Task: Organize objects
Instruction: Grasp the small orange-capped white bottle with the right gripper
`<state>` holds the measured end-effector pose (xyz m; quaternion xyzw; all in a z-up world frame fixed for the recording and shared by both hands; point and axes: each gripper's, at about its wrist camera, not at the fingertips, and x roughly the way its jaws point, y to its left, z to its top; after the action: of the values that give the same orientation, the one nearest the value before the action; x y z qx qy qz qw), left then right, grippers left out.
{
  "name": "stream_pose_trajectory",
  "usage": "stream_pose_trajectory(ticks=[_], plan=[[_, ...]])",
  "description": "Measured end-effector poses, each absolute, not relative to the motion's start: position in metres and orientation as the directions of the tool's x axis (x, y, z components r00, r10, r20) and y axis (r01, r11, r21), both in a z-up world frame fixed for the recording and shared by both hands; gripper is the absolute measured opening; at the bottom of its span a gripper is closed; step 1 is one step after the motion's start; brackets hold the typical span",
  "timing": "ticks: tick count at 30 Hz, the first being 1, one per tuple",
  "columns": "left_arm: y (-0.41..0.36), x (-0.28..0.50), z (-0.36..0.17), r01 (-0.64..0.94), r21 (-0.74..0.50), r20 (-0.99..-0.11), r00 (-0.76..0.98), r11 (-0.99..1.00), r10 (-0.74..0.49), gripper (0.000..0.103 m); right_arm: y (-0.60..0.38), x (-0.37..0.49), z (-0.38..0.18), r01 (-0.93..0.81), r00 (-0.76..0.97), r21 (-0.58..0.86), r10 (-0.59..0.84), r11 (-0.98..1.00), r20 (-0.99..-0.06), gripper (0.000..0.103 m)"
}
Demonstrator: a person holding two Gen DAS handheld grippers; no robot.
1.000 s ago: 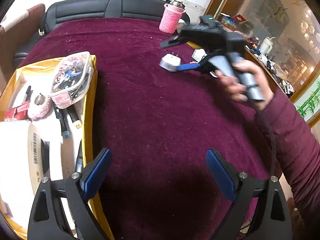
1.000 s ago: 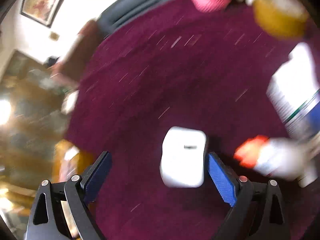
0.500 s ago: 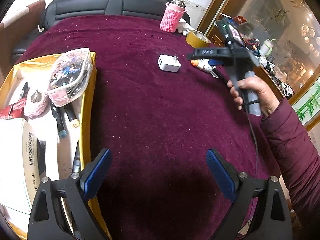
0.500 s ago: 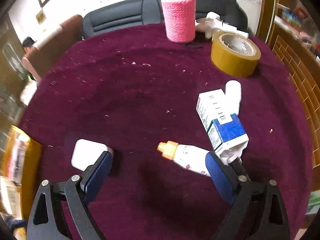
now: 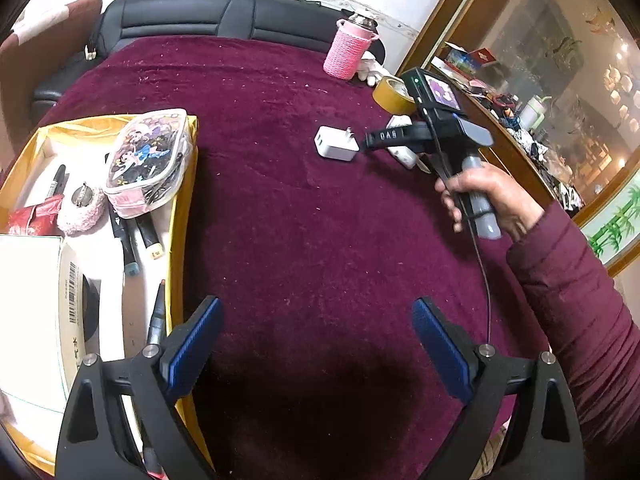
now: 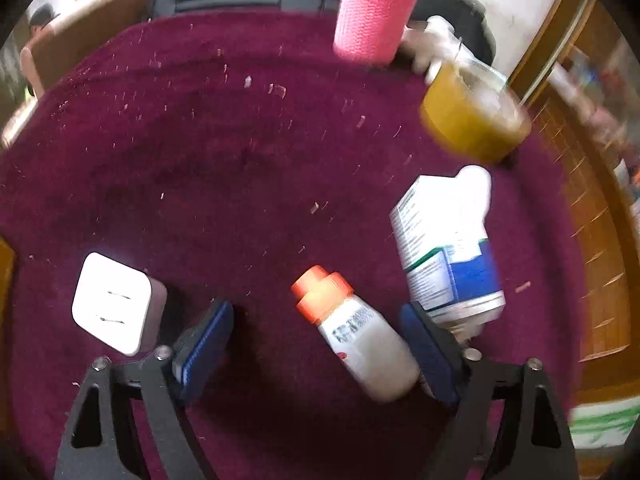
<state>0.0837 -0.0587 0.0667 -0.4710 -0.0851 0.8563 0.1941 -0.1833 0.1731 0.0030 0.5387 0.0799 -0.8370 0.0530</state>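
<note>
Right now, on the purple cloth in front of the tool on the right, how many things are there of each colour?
Pink: 1, the knitted bottle cover
Yellow-brown: 1, the tape roll
All white: 1, the charger plug
White with orange cap: 1, the small bottle
White and blue: 1, the carton
Total: 5

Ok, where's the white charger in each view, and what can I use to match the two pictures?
Left wrist: the charger lies on the red cloth, upper middle, just left of the right gripper.
Right wrist: the charger is at lower left, outside the left finger.
Shared landmark: the pink knitted bottle at the far edge, with the tape roll to its right.
</note>
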Motion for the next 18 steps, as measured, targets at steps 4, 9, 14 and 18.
stream_pose_trajectory(ticks=[4, 9, 14, 18], plan=[[-0.059, 0.084, 0.073, -0.252, -0.313, -0.770, -0.498, -0.916, 0.400, 0.094, 0.195, -0.186, 0.006, 0.093, -0.398, 0.020, -0.056, -0.995, -0.916, 0.060], [-0.045, 0.070, 0.084, -0.271, -0.270, -0.758, -0.533, -0.924, 0.378, 0.094, 0.219, -0.161, 0.010, 0.032, -0.398, 0.086, -0.092, -0.996, -0.913, 0.029], [-0.014, 0.031, 0.087, -0.295, -0.178, -0.750, -0.576, -0.939, 0.323, 0.094, 0.223, -0.108, 0.012, 0.009, -0.444, 0.138, -0.128, -0.990, -0.887, 0.029], [0.018, -0.019, 0.073, -0.387, -0.141, -0.761, -0.546, -0.911, 0.350, 0.094, 0.222, -0.073, 0.010, 0.015, -0.494, 0.183, -0.166, -0.983, -0.853, 0.029]])
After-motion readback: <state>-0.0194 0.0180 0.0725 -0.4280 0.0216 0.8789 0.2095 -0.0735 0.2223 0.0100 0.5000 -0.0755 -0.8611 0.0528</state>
